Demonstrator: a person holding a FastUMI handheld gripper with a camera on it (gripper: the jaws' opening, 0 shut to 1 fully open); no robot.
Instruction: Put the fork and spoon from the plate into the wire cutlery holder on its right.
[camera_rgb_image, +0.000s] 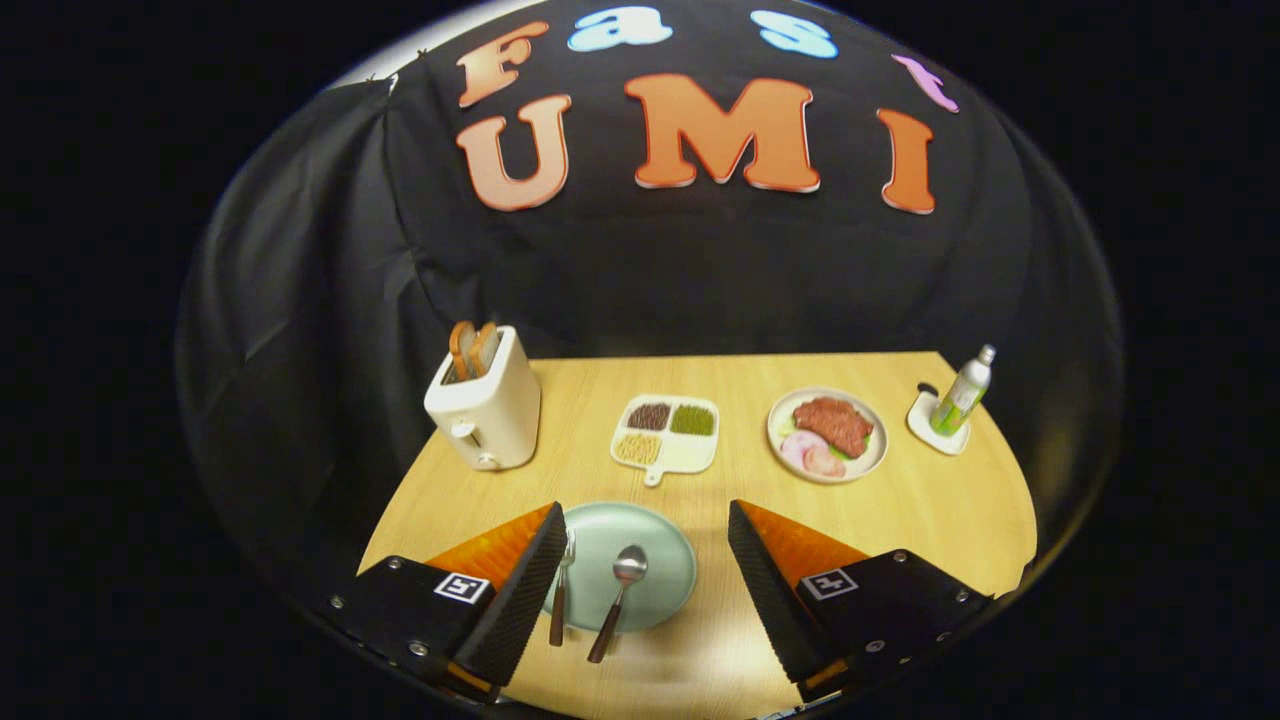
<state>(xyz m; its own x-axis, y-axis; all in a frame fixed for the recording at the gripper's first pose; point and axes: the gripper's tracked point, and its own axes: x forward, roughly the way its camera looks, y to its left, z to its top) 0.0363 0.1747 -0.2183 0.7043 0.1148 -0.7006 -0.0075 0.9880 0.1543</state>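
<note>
**Two utensils on the plate, claw spread wide above them**

Two pieces of cutlery lay on the pale green plate (655, 585), which sat near the front edge of the wooden bench (930, 520). The fork (561, 590) rested along the plate's left rim, just beside the left finger of the claw (645, 580), and the spoon (617, 600) lay to its right, nearer the plate's middle. Both had dark brown handles that ran out over the plate's near rim (pointing back toward the claw). The claw's fingers stood wide apart, gripping nothing, with the plate between them and bare wood between the plate and the right finger.

Beyond the plate lay open bench, then a row of things well apart from one another: a cream toaster (485, 405) with bread in its slots at the left edge, a white divided tray (667, 435) of beans, a plate of meat (828, 435), and a green bottle (961, 393) standing on a small white dish (925, 420) near the right edge. Black cloth hung behind the bench's far edge.
</note>
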